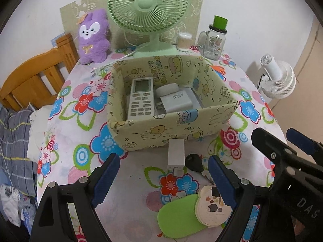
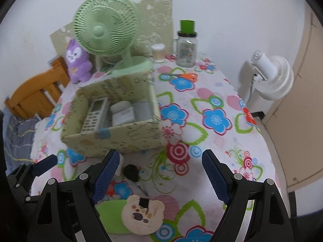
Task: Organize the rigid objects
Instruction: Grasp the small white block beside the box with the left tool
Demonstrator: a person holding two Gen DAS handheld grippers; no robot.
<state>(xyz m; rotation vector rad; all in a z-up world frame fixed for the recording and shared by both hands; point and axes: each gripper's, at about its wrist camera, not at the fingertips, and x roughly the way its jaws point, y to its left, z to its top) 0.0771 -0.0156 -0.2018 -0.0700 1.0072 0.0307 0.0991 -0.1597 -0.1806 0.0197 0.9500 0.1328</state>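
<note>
my left hand-held gripper (image 1: 163, 173) released, empty, my right hand-held gripper (image 2: 160, 173) likewise, white charger (image 1: 176, 153) and black key (image 1: 194, 163) on bench (image 1: 129, 173), patterned box (image 1: 171, 109) at 12 o'clock holding remote (image 1: 141, 98)

Green desk fan (image 1: 148, 6) at table's far edge, purple plush toy (image 1: 93, 38) to its left. Glass jar (image 1: 214, 40) with green lid right of it. White fan (image 2: 270, 74) stands off the table; wooden chair (image 1: 38, 76) at left.

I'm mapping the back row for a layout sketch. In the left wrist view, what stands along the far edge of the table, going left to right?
Purple plush rabbit → pale green desk fan → small clear tub of cotton swabs → glass mug jar with a green cap.
</note>
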